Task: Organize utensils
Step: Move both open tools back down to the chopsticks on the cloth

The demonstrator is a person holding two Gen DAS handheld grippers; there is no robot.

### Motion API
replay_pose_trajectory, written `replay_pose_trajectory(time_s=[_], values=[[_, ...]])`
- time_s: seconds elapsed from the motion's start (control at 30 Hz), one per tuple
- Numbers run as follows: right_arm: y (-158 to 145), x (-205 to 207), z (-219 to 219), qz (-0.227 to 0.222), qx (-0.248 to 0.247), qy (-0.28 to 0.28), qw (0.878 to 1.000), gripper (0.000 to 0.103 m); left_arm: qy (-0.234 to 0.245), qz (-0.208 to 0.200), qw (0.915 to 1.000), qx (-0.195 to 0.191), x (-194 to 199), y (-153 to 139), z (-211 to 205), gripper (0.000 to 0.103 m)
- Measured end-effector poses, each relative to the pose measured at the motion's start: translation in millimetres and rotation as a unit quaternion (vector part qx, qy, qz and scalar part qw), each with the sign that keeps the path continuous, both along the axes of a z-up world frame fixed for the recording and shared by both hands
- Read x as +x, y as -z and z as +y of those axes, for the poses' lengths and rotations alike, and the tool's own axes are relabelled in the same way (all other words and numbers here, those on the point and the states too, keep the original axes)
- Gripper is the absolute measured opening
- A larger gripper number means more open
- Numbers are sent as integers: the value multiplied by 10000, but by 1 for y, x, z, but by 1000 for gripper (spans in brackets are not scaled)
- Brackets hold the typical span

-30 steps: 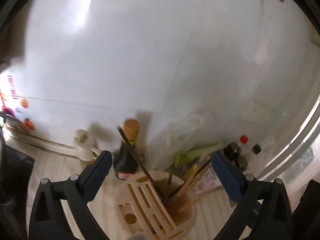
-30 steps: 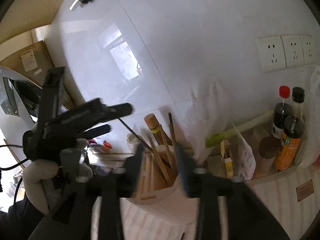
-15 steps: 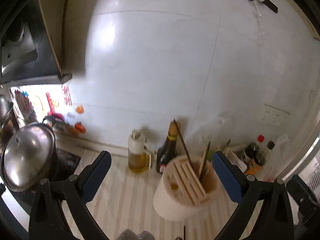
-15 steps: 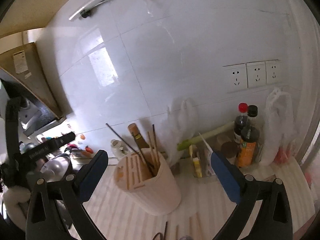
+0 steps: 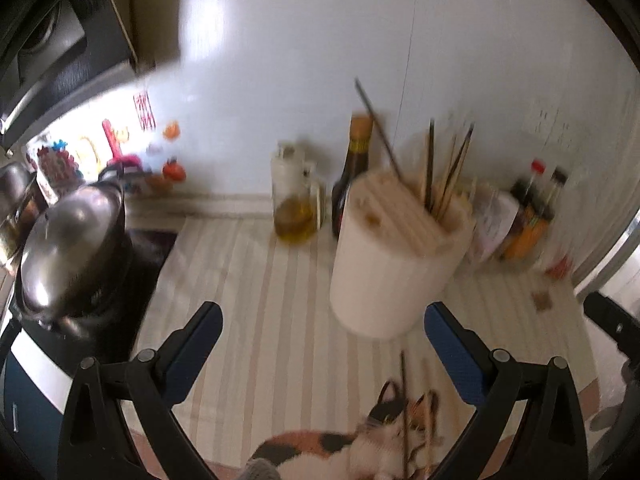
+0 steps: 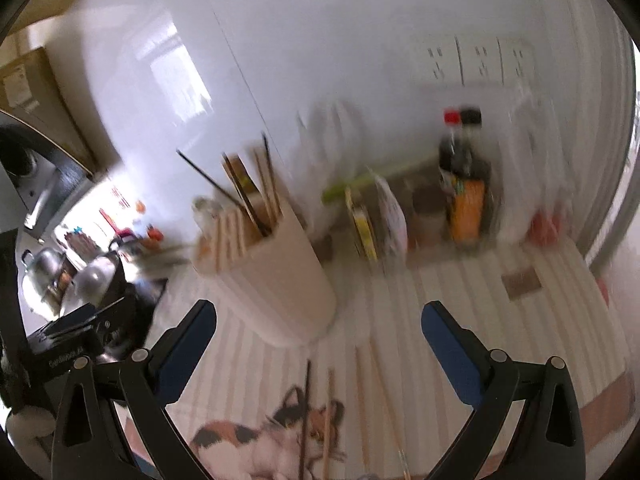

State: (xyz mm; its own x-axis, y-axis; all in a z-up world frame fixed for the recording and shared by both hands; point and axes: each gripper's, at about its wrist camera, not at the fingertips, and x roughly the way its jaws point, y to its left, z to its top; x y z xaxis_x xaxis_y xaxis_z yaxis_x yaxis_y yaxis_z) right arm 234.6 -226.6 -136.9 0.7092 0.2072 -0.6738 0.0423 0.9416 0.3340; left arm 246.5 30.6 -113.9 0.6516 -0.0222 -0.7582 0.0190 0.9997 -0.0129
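Left claw (image 5: pixel 322 338): jaws spread wide, holding nothing; hovers above the striped tabletop (image 5: pixel 256 280).
Right claw (image 6: pixel 318 334): jaws spread wide, holding nothing.
Loose chopsticks (image 6: pixel 306 408): lie flat on the tabletop, on and beside the cat-print mat (image 6: pixel 272 440), below and between the right claw's fingers.
Long axis: roughly in line with the claw's forward direction, pointing toward the utensil holder (image 6: pixel 276 276).
Utensil holder: upright, ahead of both claws, with several chopsticks already standing in it.
Nearer claw: judged the right; in the left view the sticks (image 5: pixel 404 408) lie toward its right finger.
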Motion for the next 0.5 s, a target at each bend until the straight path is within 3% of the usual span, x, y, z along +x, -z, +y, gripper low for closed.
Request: replay_pose_trajectory(time_s=[0.27, 0.5], values=[[59, 0, -9, 782, -43, 34, 9969, 103, -211, 548, 9973, 447, -16, 59, -5, 103], [115, 5, -17, 1625, -197, 34, 9865, 103, -201, 1066, 9925, 565, -15, 104, -11, 103]])
